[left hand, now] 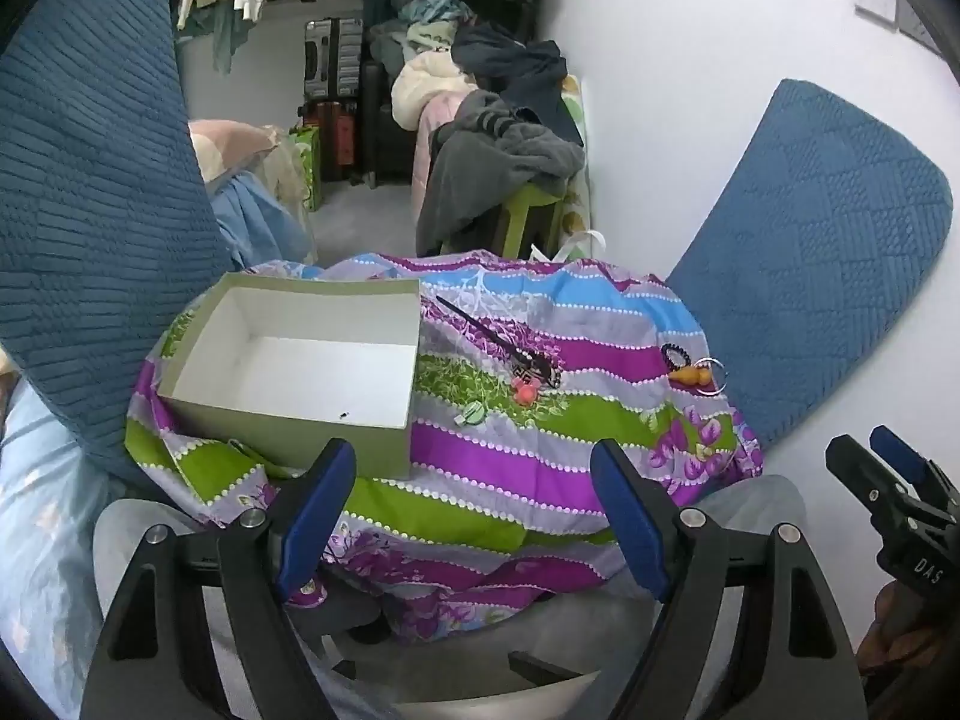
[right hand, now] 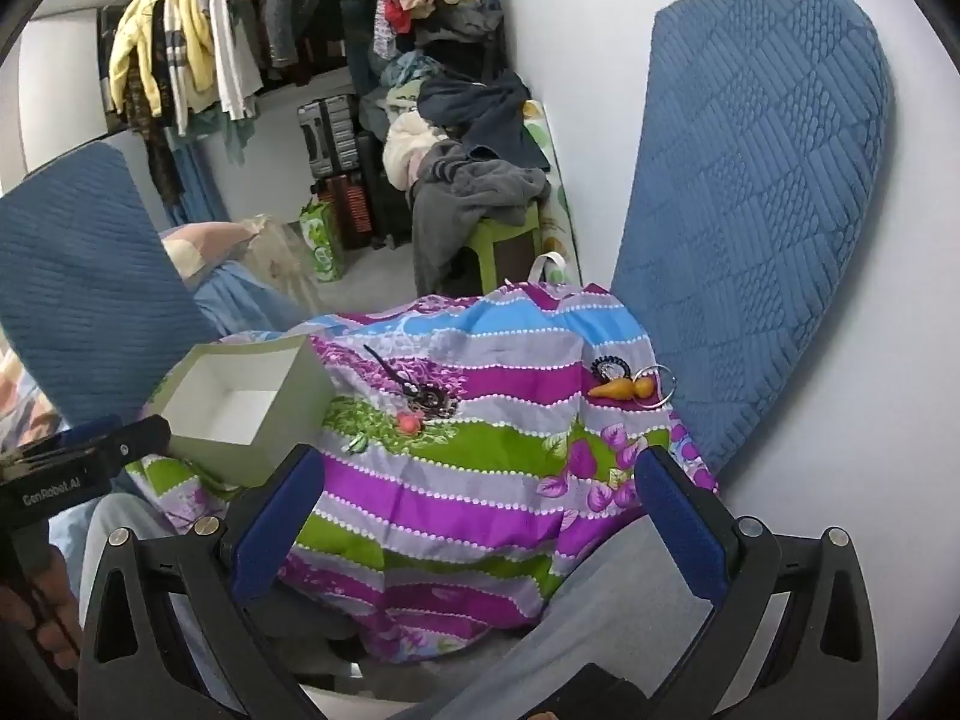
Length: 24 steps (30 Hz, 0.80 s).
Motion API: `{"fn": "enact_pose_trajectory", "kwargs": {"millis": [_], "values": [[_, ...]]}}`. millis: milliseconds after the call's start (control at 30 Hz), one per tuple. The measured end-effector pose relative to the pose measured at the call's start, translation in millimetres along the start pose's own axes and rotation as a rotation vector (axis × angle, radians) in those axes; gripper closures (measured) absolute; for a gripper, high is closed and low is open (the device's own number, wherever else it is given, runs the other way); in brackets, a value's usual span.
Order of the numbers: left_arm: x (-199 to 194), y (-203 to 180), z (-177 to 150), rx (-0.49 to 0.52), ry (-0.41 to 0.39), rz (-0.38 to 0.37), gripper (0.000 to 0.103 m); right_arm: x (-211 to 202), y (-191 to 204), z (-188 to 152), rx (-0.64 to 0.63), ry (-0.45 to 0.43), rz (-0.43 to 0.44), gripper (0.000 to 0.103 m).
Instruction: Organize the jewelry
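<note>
Both claws hung with fingers spread wide and nothing between them: the left claw (left hand: 474,510) sat just short of the open grey-green cardboard box with a white interior (left hand: 300,360), the right claw (right hand: 480,516) further right over the striped purple, green and blue floral cloth (right hand: 456,480) that covered the worktop.

The jewelry lay loose on that cloth, none of it in the box yet. A long dark hair stick with a patterned head (left hand: 498,342) lay just right of the box, with coral-pink beads (left hand: 525,390) at its head and a small pale green piece (left hand: 471,414) nearby. Well apart, near the right edge, lay a dark beaded bracelet (right hand: 609,367), an orange gourd-shaped charm (right hand: 621,389) and a thin metal ring (right hand: 657,384).

The cloth looked soft and wrinkled, so a closing claw could probably pinch fabric along with a small piece and drag its neighbours. The right-hand cluster sat near the drop, so a nudge might send it off. The thin ring would likely slip from wide pads.

The left view showed the box floor, bare but for a tiny dark speck (left hand: 343,415); the right view hid most of it but showed the bracelet cluster more plainly.
</note>
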<state>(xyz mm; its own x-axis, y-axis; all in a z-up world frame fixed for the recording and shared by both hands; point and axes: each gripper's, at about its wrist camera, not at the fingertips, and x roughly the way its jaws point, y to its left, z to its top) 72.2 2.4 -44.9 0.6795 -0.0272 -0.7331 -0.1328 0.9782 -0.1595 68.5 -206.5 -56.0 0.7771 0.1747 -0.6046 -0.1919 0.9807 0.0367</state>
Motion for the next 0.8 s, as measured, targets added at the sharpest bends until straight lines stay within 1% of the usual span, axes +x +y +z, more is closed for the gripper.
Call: {"fn": "enact_pose_trajectory", "kwargs": {"millis": [167,333,800], "values": [[16.8,-3.4,-2.5,0.007,0.033,0.01,0.022,13.9,-4.0,-3.0,0.008,0.03,-0.004,0.0],[24.0,-2.4,0.5,0.002,0.044,0.018,0.022,20.3,-6.1,-5.7,0.015,0.045,-0.015,0.0],[23.1,-1.7,2.8,-0.001,0.037,0.019,0.022,20.7,-9.7,-5.9,0.014,0.053,-0.018,0.0]]}}
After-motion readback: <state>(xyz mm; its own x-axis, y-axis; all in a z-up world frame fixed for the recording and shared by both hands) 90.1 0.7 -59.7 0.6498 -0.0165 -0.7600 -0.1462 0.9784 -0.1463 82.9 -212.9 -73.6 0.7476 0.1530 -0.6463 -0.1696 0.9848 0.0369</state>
